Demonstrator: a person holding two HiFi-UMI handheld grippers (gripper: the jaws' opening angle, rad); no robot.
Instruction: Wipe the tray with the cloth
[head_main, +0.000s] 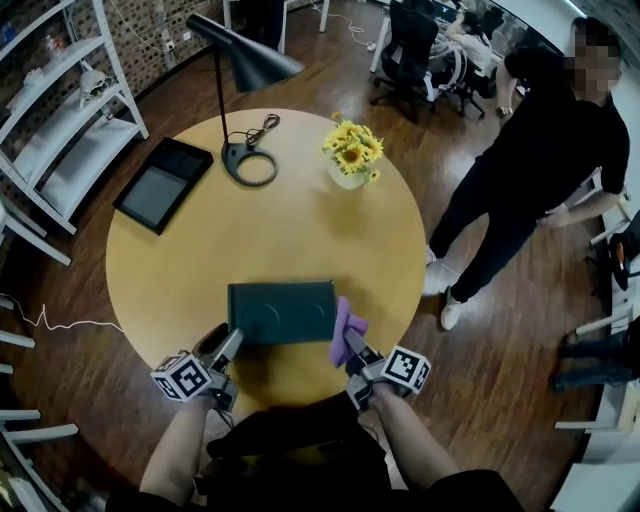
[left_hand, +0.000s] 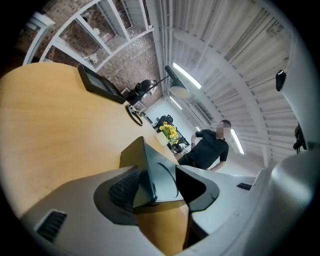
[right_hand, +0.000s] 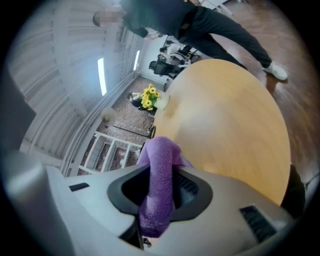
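Note:
A dark green rectangular tray (head_main: 282, 312) lies on the round wooden table (head_main: 270, 230) near its front edge. My left gripper (head_main: 229, 343) is at the tray's near left corner. In the left gripper view the tray's rim (left_hand: 148, 172) stands between the jaws, against the left pad (left_hand: 122, 189), with a gap to the right one, so the left gripper (left_hand: 160, 187) is open. My right gripper (head_main: 352, 347) is shut on a purple cloth (head_main: 345, 328) just off the tray's right edge. In the right gripper view the cloth (right_hand: 160, 175) sticks up out of the right gripper (right_hand: 160, 192).
Farther back on the table are a black desk lamp (head_main: 245, 70), a vase of yellow flowers (head_main: 352, 155) and a flat black tablet (head_main: 163, 183). A person in black (head_main: 540, 170) stands to the right of the table. White shelves (head_main: 60, 120) line the left wall.

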